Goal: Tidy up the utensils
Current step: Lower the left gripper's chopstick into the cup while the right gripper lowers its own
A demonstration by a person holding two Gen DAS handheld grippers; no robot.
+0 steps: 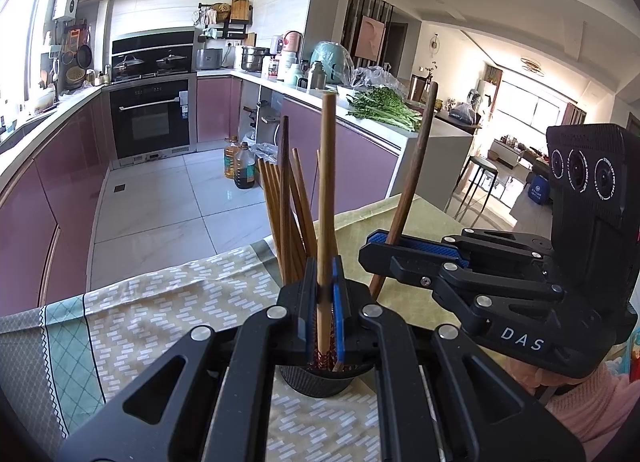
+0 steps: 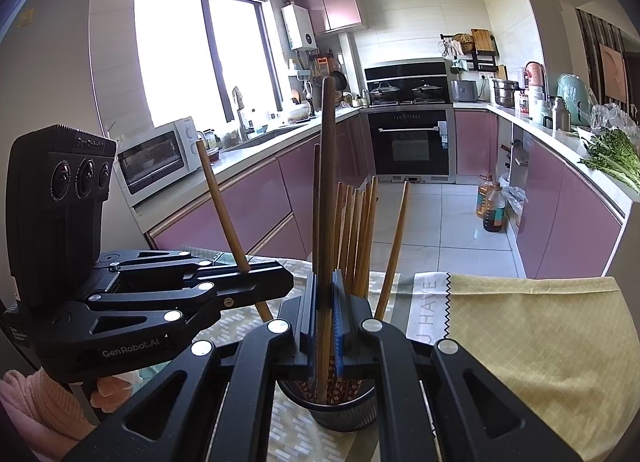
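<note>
A dark round utensil holder [image 1: 316, 380] stands on the table and holds several wooden chopsticks [image 1: 280, 214]. My left gripper [image 1: 325, 290] is shut on a light wooden chopstick [image 1: 327, 182], upright, its lower end in the holder. My right gripper [image 2: 325, 302] is shut on a dark brown chopstick [image 2: 327, 182], also upright with its lower end in the holder [image 2: 340, 410]. In the left wrist view the right gripper [image 1: 384, 246] comes in from the right with the dark chopstick [image 1: 420, 166]. In the right wrist view the left gripper [image 2: 256, 278] comes in from the left with the light chopstick [image 2: 222, 202].
A patterned green and yellow tablecloth [image 1: 160, 302] covers the table, with a yellow cloth [image 2: 540, 334] at the right. Beyond the table edge lie a tiled kitchen floor, pink cabinets [image 1: 60, 190], an oven [image 1: 150, 118], oil bottles [image 1: 240, 166] and a counter with greens [image 1: 384, 106].
</note>
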